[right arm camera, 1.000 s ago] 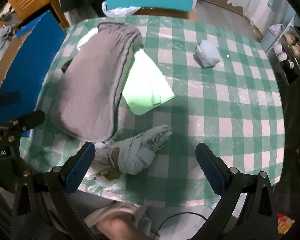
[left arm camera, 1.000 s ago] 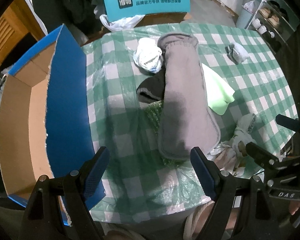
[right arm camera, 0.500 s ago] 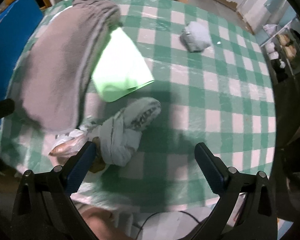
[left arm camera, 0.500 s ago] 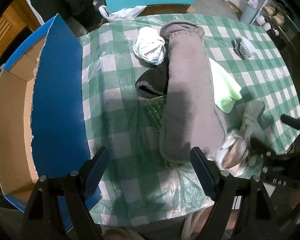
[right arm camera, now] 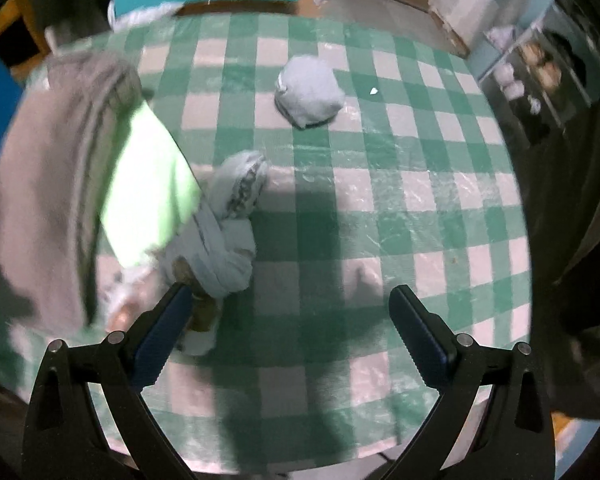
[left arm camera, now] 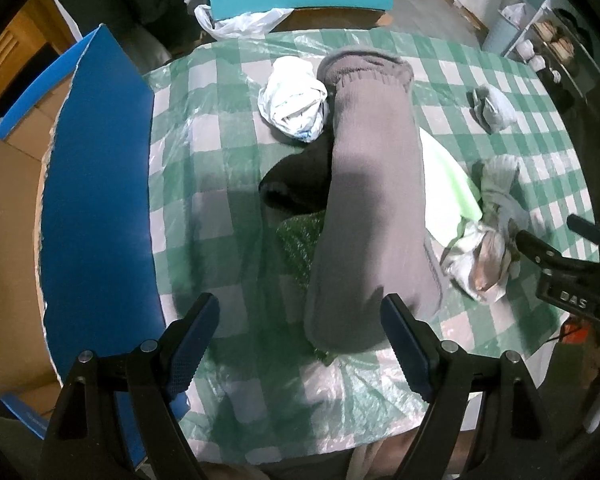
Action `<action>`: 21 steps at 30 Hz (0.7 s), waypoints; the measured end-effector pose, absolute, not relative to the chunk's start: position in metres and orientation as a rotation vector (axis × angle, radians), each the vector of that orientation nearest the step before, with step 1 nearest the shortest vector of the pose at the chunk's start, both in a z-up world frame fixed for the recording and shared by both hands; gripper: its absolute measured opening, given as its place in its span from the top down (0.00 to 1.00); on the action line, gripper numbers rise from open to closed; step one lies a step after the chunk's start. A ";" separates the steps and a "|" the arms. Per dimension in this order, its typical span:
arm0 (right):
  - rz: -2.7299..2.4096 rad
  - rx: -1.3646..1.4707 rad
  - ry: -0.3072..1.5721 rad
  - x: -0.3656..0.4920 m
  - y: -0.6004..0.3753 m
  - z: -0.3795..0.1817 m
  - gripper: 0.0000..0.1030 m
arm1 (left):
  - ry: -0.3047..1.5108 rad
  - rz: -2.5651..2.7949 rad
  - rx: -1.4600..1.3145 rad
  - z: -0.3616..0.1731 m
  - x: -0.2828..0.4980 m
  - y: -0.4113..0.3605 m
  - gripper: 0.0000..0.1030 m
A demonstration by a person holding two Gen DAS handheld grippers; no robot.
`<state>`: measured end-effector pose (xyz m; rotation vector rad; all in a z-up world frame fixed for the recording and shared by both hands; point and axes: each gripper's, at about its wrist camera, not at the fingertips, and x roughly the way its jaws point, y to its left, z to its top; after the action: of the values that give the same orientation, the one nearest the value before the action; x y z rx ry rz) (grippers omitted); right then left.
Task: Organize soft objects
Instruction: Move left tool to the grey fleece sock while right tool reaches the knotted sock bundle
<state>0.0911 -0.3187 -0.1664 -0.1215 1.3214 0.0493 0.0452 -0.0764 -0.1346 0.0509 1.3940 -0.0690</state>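
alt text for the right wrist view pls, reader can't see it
The open right gripper hangs low over a green-checked table, its left finger beside a knotted pale grey cloth bundle. A rolled grey sock ball lies farther back; a light green cloth and a long grey fleece piece lie left, blurred.

Ahead of the left claw lies a long grey sock [left arm camera: 374, 208] of matt, fuzzy knit, on a glossy, wrinkled plastic tablecloth [left arm camera: 204, 184] in green check. To that claw's left stands a cardboard box [left arm camera: 96, 184], blue and smooth outside, raw brown inside. Beyond the right claw's fingers [right arm camera: 162, 332], textured blue pads on matt black plastic, sits a balled pale cloth [right arm camera: 309, 94].
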 end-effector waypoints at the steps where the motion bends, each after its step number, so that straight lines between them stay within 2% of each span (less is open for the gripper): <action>1: 0.056 -0.086 1.313 0.091 -0.320 -0.164 0.04 | 1.395 -0.070 0.041 -0.135 0.048 -0.077 0.18; 8: 0.119 0.108 1.305 0.099 -0.322 -0.161 0.04 | 1.392 -0.083 -0.004 -0.135 0.064 -0.084 0.18; 19: 0.113 0.082 1.379 0.106 -0.292 -0.189 0.05 | 1.417 -0.090 -0.044 -0.149 0.079 -0.092 0.18; 21: 0.111 0.067 1.387 0.106 -0.290 -0.193 0.10 | 1.424 -0.091 -0.053 -0.151 0.082 -0.094 0.18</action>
<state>0.1061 -0.2903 -0.1930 0.0671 1.3868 0.1113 0.0816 -0.0937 -0.1513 -0.0532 1.4241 -0.0915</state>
